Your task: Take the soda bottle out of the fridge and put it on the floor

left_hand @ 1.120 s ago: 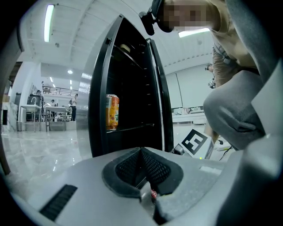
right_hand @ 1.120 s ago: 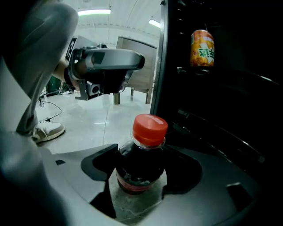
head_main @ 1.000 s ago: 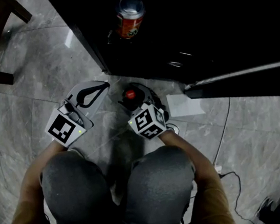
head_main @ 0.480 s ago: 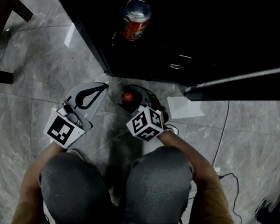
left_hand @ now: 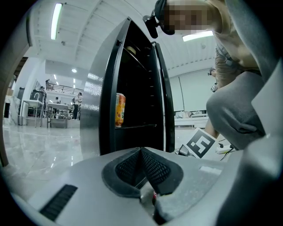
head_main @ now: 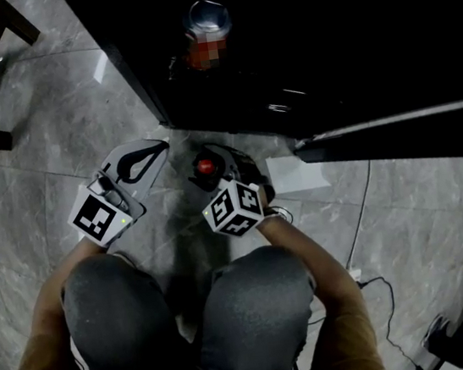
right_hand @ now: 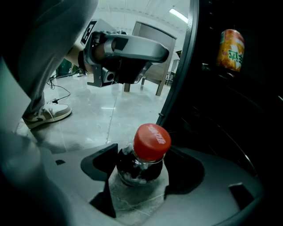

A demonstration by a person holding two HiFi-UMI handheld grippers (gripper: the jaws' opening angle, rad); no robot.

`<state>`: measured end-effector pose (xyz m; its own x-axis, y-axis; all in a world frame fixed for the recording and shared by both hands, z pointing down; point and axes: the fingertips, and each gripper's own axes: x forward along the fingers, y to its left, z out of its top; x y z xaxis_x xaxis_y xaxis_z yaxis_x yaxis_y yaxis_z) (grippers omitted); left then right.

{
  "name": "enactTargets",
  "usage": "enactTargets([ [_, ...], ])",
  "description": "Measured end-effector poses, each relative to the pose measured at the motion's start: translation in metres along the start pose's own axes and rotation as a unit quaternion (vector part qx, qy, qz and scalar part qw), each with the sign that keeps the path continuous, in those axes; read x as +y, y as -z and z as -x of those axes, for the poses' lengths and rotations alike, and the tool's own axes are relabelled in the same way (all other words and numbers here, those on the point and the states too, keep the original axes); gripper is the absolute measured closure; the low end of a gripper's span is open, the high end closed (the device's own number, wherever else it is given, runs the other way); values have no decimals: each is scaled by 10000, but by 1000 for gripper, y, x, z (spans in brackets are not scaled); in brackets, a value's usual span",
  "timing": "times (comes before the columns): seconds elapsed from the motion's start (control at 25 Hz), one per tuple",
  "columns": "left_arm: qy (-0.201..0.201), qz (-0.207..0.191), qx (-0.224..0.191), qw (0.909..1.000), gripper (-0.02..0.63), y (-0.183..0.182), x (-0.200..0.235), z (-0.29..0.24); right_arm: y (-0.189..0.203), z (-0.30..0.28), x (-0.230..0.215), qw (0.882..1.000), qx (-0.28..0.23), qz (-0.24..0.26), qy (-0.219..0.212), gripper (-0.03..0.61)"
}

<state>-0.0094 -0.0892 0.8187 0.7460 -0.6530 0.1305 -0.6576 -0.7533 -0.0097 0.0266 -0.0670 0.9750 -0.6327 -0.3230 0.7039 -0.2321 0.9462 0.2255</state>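
Observation:
The soda bottle (right_hand: 149,150) has a red cap and dark soda inside; my right gripper (right_hand: 143,160) is shut on its neck. In the head view the red cap (head_main: 205,166) shows just ahead of the right gripper (head_main: 213,178), low over the grey marble floor (head_main: 50,111) in front of the open dark fridge (head_main: 296,34). Whether the bottle touches the floor I cannot tell. My left gripper (head_main: 141,160) hovers to the left of it, shut and empty; its pads (left_hand: 152,165) meet at a point.
An orange can (right_hand: 231,49) stands on a fridge shelf, also visible as the can (left_hand: 120,110). The fridge door edge (head_main: 394,124) juts out at the right. A white sheet (head_main: 294,175) and a cable (head_main: 374,288) lie on the floor. Dark furniture (head_main: 2,135) stands at the far left.
Both grippers have drifted slightly left and toward the person, the right one still holding the bottle. The jaws have not changed.

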Motion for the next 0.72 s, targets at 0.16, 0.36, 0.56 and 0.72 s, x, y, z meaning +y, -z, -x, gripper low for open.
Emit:
enactTargets([
  [0.16, 107, 72, -53, 9999, 620, 1, -2, -5, 0, 16, 0, 10000, -36, -55, 12, 267],
  [0.36, 263, 183, -112, 9994, 620, 2, -7, -12, 2, 50, -6, 9995, -138, -245, 121, 267],
  [0.56, 356, 107, -194, 9991, 620, -3, -12, -20, 1, 82, -38, 9928, -514, -785, 744, 399],
  [0.72, 338, 52, -326, 9989, 620, -24, -10, -20, -10, 103, -64, 9842, -768, -1058, 1194, 462],
])
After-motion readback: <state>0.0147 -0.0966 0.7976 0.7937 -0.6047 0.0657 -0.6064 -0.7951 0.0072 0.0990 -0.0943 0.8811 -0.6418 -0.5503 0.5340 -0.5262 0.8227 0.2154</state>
